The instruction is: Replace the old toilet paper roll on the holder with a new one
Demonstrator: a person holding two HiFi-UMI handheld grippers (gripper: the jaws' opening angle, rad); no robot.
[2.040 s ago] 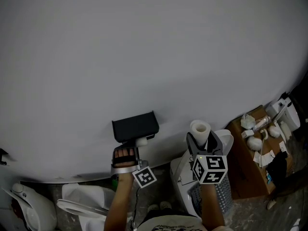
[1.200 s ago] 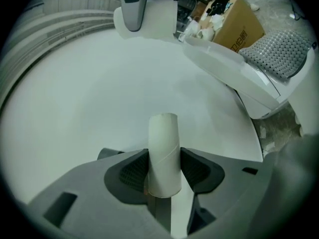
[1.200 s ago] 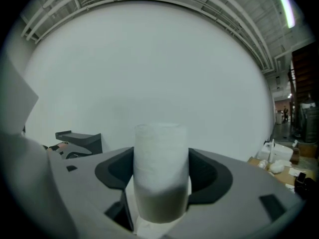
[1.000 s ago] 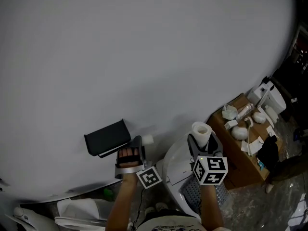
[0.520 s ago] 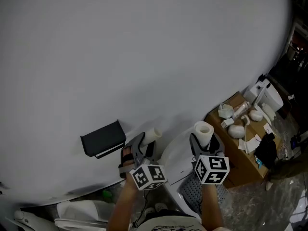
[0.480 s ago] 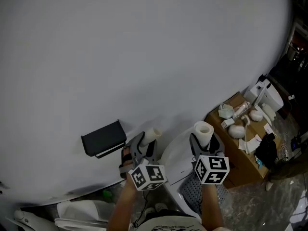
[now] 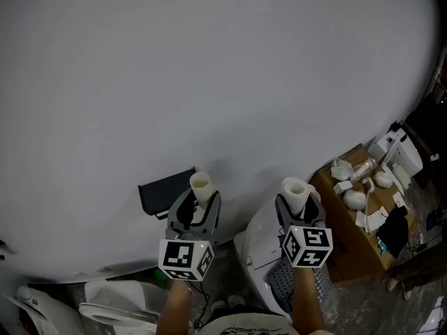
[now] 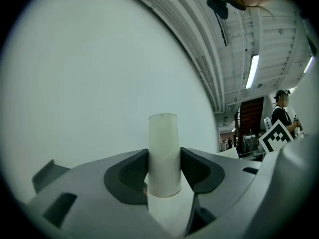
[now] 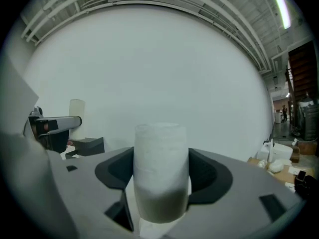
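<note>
The old roll is a bare cardboard tube (image 7: 201, 185). It stands upright in my left gripper (image 7: 200, 201), which is shut on it to the right of the black wall holder (image 7: 166, 189). In the left gripper view the tube (image 8: 163, 153) is pinched between both dark pads against the white wall. My right gripper (image 7: 297, 202) is shut on the new white toilet paper roll (image 7: 294, 190), also upright. The right gripper view shows that roll (image 9: 160, 168) filling the jaws, with the tube (image 9: 76, 108) and holder (image 9: 87, 145) at its left.
A white toilet cistern (image 7: 260, 246) sits under my right hand, with a mesh basket (image 7: 316, 279) beside it. A brown box (image 7: 353, 222) with white clutter stands at the right. Another white toilet (image 7: 42, 306) is at the bottom left. A person (image 8: 282, 111) stands far off.
My left gripper has risen and rolled, so the tube now points upward instead of sideways near the holder. The right gripper keeps the new roll in about the same place.
</note>
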